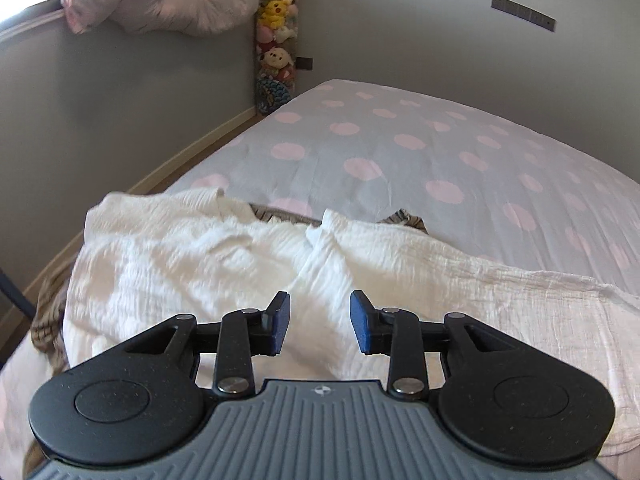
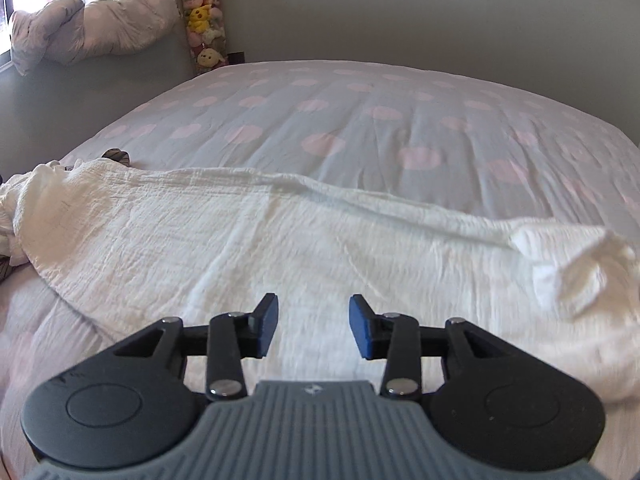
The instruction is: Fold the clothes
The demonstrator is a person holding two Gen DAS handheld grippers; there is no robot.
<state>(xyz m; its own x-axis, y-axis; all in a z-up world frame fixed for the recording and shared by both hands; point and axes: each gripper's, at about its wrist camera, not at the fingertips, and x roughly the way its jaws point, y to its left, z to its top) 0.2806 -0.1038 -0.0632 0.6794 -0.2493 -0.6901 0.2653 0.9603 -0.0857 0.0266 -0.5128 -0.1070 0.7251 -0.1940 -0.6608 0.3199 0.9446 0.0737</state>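
On polka-dot bed [image 2: 360, 120]: white garment [image 2: 280, 240] spread flat; left tool [image 1: 320, 322], right tool [image 2: 314, 326] both parted, gripping nothing, stuffed toys [image 1: 276, 32] at 11 o'clock.

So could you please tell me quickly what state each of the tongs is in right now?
Left tongs: open, empty, above the white garment.
Right tongs: open, empty, above the same white garment.

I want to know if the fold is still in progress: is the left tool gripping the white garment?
No. The left tool stands open above the white garment, with nothing between its blue pads.
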